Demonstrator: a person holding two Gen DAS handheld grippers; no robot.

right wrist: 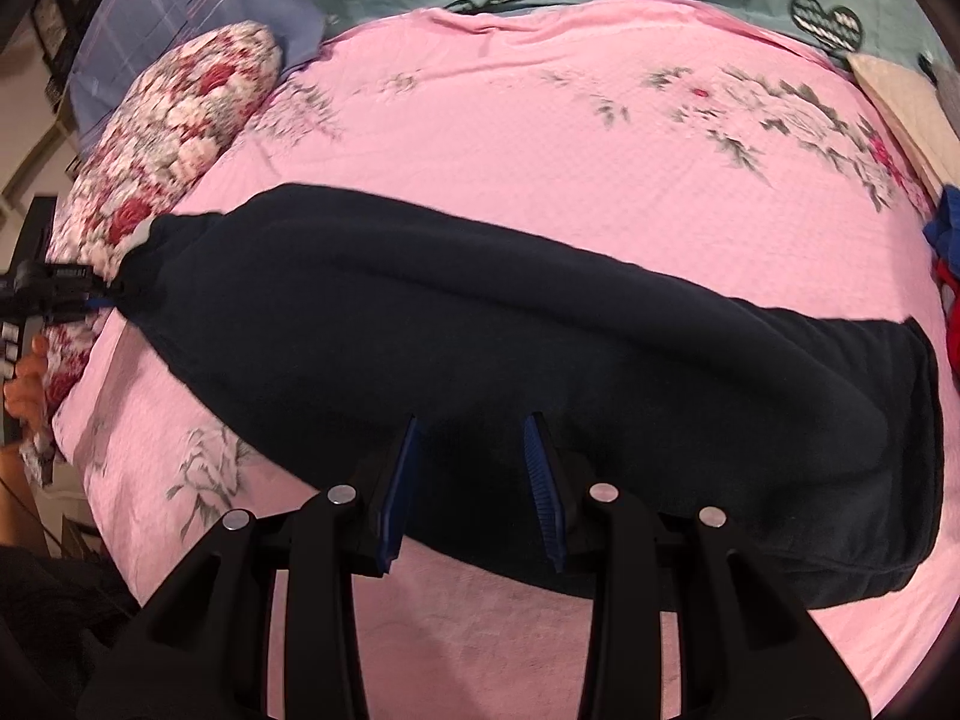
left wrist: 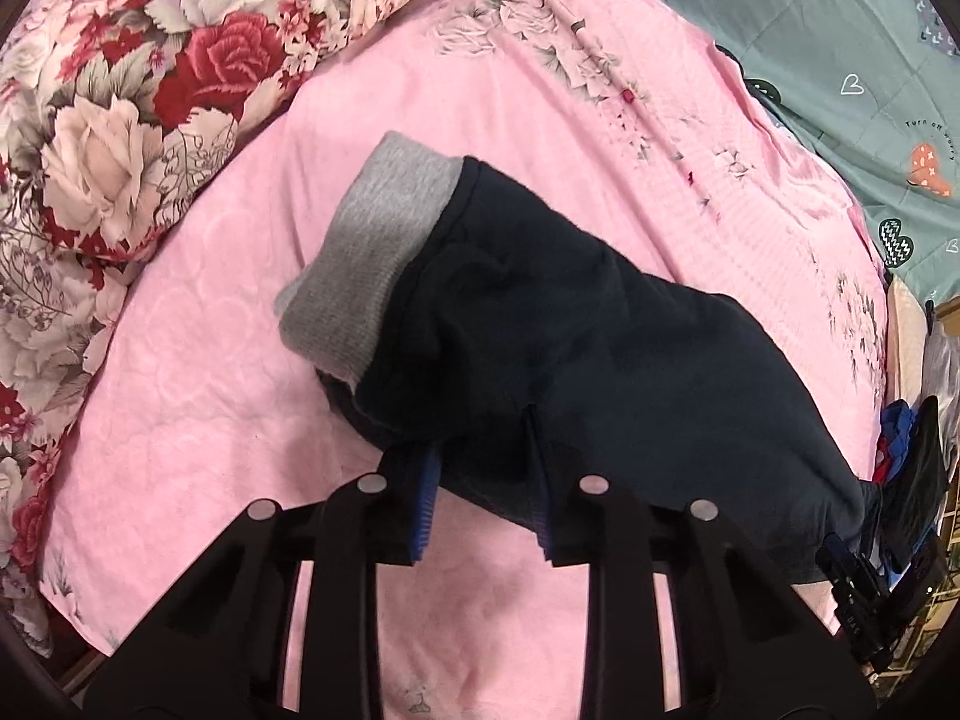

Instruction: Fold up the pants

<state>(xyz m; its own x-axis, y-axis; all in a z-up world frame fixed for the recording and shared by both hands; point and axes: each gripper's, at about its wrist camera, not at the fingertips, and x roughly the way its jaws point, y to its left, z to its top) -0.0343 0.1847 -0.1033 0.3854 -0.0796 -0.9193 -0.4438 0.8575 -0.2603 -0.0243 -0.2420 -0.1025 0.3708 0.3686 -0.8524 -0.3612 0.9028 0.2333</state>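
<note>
Dark navy pants [left wrist: 570, 336] with a grey ribbed cuff [left wrist: 366, 252] lie on a pink bedspread [left wrist: 198, 396]. My left gripper [left wrist: 480, 450] stands open at the cuff end, its blue pads [left wrist: 423, 504] on either side of the fabric edge. In the right wrist view the pants [right wrist: 540, 330] stretch across the bed as one long dark band. My right gripper [right wrist: 474, 438] is open over the pants' near edge, its blue pads [right wrist: 543, 480] spread apart. The left gripper [right wrist: 66, 288] shows at the far left end of the pants.
A floral pillow [left wrist: 102, 138] lies at the left of the bed. A teal quilt [left wrist: 840, 48] with cartoon prints lies behind. Red and blue clothes [right wrist: 945, 252] sit at the bed's right edge. The right gripper's body [left wrist: 888, 552] shows at the lower right.
</note>
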